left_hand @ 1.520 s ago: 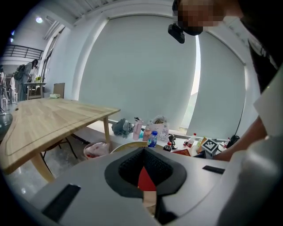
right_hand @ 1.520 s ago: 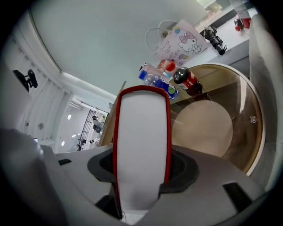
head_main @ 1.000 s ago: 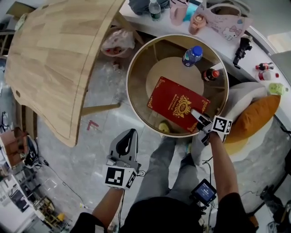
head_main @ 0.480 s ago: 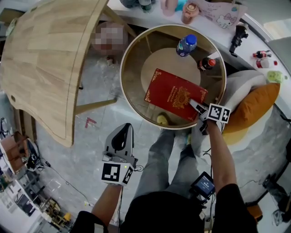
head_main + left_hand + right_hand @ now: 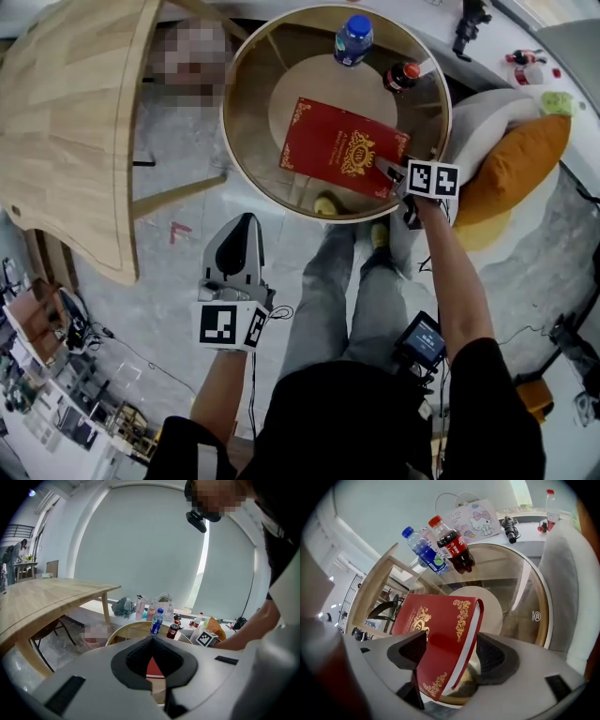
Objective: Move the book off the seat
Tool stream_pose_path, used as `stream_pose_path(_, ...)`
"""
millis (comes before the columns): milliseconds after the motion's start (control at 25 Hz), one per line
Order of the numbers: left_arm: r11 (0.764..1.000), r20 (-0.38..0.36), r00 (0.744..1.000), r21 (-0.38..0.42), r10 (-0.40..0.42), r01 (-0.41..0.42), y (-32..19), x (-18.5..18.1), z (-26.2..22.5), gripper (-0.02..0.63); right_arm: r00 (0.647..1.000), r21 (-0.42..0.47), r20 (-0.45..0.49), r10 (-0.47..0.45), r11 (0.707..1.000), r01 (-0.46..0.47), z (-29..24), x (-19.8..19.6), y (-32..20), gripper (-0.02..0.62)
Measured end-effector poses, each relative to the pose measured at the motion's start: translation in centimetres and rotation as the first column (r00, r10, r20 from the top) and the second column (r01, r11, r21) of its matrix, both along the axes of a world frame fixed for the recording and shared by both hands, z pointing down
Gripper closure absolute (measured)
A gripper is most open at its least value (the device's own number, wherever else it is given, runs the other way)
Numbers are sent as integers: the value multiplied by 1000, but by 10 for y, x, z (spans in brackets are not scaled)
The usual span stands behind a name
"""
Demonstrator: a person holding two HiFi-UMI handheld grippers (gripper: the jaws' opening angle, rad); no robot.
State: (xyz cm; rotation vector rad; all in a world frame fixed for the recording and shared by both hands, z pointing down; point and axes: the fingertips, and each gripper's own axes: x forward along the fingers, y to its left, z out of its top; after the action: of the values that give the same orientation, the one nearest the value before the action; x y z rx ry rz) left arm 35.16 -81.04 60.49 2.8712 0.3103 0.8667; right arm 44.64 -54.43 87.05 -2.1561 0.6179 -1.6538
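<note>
The red book (image 5: 337,145) with gold print lies flat on the round glass table (image 5: 230,112). My right gripper (image 5: 386,171) is at the book's near right corner. In the right gripper view the book (image 5: 440,620) sits between the wide-spread jaws of that gripper (image 5: 450,651). The right pad stands clear of the spine, so the gripper is open. My left gripper (image 5: 246,230) hangs over the floor, well short of the table. It is shut with nothing in it, and its tips (image 5: 152,639) meet in the left gripper view.
A blue-capped bottle (image 5: 353,37) and a cola bottle (image 5: 401,75) stand at the glass table's far side. A grey seat with an orange cushion (image 5: 511,164) is to the right. A large wooden table (image 5: 66,122) fills the left. The person's legs (image 5: 328,300) are below the glass table.
The table and book now sit higher and further left in the head view. The right gripper has stayed at the book's near corner. The left gripper has barely moved.
</note>
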Motion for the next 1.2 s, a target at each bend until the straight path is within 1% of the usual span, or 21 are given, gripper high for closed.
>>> stream_pose_path(160, 1000, -4, 1000, 8, 12, -12, 6, 4, -2, 595, 996, -40, -41, -74, 997, 72, -15, 0, 8, 252)
stream_pose_path(240, 1000, -10, 1000, 14, 24, -24, 11, 9, -5, 595, 985, -83, -76, -153, 986, 146, -29, 0, 14, 252)
stream_pose_path(360, 998, -24, 999, 28, 48, -48, 21, 15, -18, 595, 949, -135, -106, -296, 950, 282, -52, -10, 24, 253)
stream_pose_path(440, 997, -41, 997, 40, 65, -63, 31, 24, -34, 595, 911, -188, -152, -384, 916, 354, -78, -7, 32, 253)
stream_pose_path(520, 996, -64, 995, 51, 80, -77, 43, 32, -56, 595, 859, -246, -247, -447, 887, 391, -120, 4, 37, 281)
stream_pose_path(560, 995, -83, 993, 55, 85, -81, 50, 36, -70, 595, 824, -264, -312, -473, 876, 403, -147, 11, 35, 302)
stream_pose_path(640, 995, -142, 986, 62, 86, -77, 59, 49, -107, 595, 729, -294, -454, -512, 859, 420, -218, 28, 28, 324)
stream_pose_path(720, 996, -204, 976, 64, 81, -70, 67, 57, -150, 595, 634, -304, -576, -516, 855, 420, -297, 35, 26, 347)
stream_pose_path(800, 996, -258, 963, 59, 79, -66, 77, 61, -190, 595, 559, -300, -671, -487, 868, 395, -371, 35, 34, 392)
stream_pose_path(840, 996, -284, 956, 57, 78, -64, 82, 61, -209, 595, 529, -293, -707, -469, 875, 385, -404, 33, 39, 422)
stream_pose_path(920, 996, -331, 941, 59, 77, -61, 90, 60, -242, 595, 480, -267, -761, -438, 884, 384, -463, 26, 45, 468)
stream_pose_path(1040, 996, -383, 920, 63, 84, -64, 106, 53, -279, 595, 404, -234, -830, -385, 897, 375, -532, 14, 53, 506)
stream_pose_path(1120, 996, -408, 910, 58, 80, -62, 117, 48, -298, 595, 355, -235, -861, -366, 903, 360, -563, 5, 61, 509)
stream_pose_path(1200, 997, -427, 901, 57, 69, -49, 123, 43, -314, 595, 319, -238, -880, -352, 907, 347, -584, -3, 67, 509)
